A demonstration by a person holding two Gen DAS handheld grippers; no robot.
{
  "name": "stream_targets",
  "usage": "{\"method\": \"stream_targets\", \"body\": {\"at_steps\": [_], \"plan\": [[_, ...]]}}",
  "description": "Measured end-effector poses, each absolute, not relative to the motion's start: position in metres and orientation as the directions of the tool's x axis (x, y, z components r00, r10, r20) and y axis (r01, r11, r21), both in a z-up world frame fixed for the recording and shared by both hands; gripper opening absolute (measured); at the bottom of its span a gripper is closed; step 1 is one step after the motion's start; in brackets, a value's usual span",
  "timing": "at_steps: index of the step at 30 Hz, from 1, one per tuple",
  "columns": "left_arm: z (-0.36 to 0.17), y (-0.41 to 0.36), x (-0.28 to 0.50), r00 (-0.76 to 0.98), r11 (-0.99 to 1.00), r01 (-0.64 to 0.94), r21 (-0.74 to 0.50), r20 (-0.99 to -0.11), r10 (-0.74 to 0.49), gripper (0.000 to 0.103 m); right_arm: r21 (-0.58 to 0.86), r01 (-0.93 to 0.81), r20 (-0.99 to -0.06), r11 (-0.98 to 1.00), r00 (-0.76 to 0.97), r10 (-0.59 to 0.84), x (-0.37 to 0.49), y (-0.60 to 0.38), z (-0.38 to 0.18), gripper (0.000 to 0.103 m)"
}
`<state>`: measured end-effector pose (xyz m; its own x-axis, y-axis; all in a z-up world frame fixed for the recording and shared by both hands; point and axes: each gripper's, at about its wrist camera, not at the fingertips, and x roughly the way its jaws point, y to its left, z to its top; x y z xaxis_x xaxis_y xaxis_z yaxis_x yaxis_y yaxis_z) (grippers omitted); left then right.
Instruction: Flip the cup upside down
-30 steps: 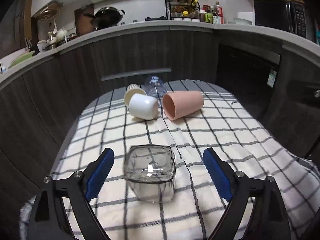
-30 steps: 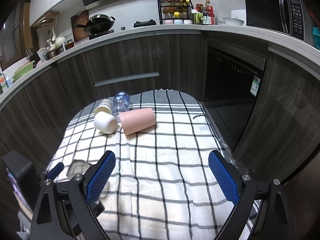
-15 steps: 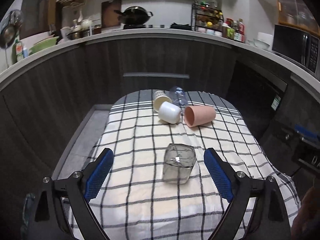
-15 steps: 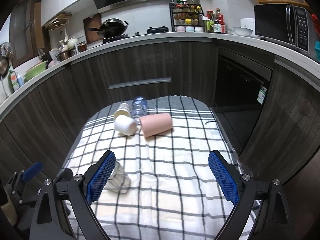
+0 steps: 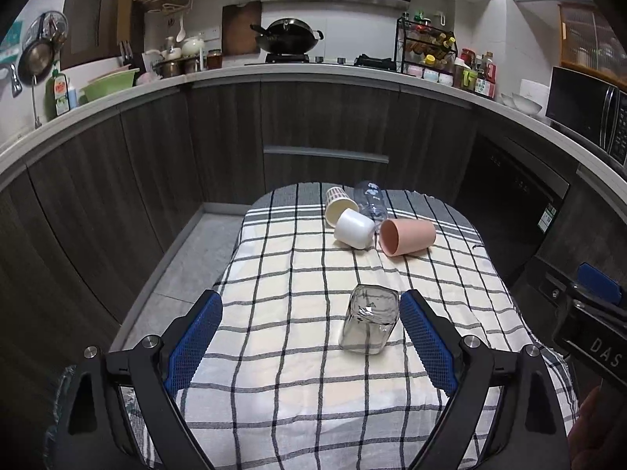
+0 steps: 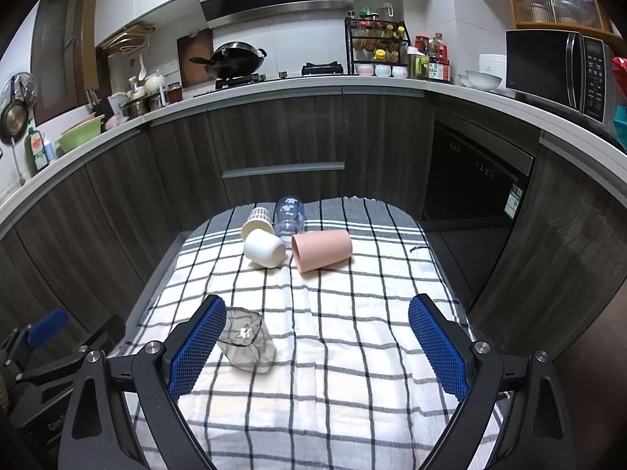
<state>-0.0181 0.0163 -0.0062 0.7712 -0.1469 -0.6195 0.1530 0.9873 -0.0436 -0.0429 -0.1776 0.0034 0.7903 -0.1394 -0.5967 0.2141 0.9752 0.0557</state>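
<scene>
Left gripper (image 5: 307, 337) pulled back; clear squarish cup (image 5: 368, 323) stands inverted.

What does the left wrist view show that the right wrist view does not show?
Only the left wrist view shows the open left claw from behind. Only the right wrist view shows the open right claw from behind and the red object beside the microwave. Both show the clear glass cup standing mouth down on the checked cloth, the pink cup, white cup, striped cup and bottle lying behind it.
</scene>
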Motion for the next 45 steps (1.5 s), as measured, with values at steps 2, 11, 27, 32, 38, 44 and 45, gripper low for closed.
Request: {"method": "stream_targets", "body": {"at_steps": [2, 11, 27, 32, 38, 44, 45], "plan": [[-0.004, 0.017, -0.020, 0.773, 0.988, 0.152, -0.039, -0.618, -0.144, 0.093, 0.062, 0.214, -0.598, 0.975, 0.790, -0.136, -0.046, -0.178, 0.005, 0.094], [0.003, 0.020, -0.029, 0.789, 0.989, 0.146, -0.035, -0.599, -0.138, 0.093, 0.055, 0.220, -0.572, 0.974, 0.807, -0.149, -0.057, -0.175, 0.013, 0.094], [0.012, 0.020, -0.038, 0.799, 0.989, 0.148, -0.002, -0.589, -0.121, 0.093, 0.037, 0.214, -0.539, 0.976, 0.827, -0.161, -0.071, -0.168, 0.027, 0.094], [0.012, 0.019, -0.039, 0.801, 0.989, 0.149, 0.000, -0.587, -0.121, 0.093, 0.040, 0.216, -0.539, 0.976, 0.827, -0.161, -0.071, -0.169, 0.027, 0.094], [0.012, 0.019, -0.040, 0.801, 0.989, 0.150, 0.001, -0.587, -0.121, 0.093, 0.040, 0.216, -0.540, 0.976, 0.826, -0.161, -0.071, -0.170, 0.027, 0.094], [0.012, 0.017, -0.041, 0.801, 0.989, 0.150, 0.001, -0.586, -0.121, 0.093, 0.040, 0.214, -0.540, 0.976, 0.826, -0.159, -0.071, -0.169, 0.027, 0.094], [0.012, 0.017, -0.041, 0.801, 0.989, 0.150, 0.001, -0.586, -0.121, 0.093, 0.040, 0.214, -0.540, 0.976, 0.826, -0.160, -0.071, -0.170, 0.027, 0.094]]}}
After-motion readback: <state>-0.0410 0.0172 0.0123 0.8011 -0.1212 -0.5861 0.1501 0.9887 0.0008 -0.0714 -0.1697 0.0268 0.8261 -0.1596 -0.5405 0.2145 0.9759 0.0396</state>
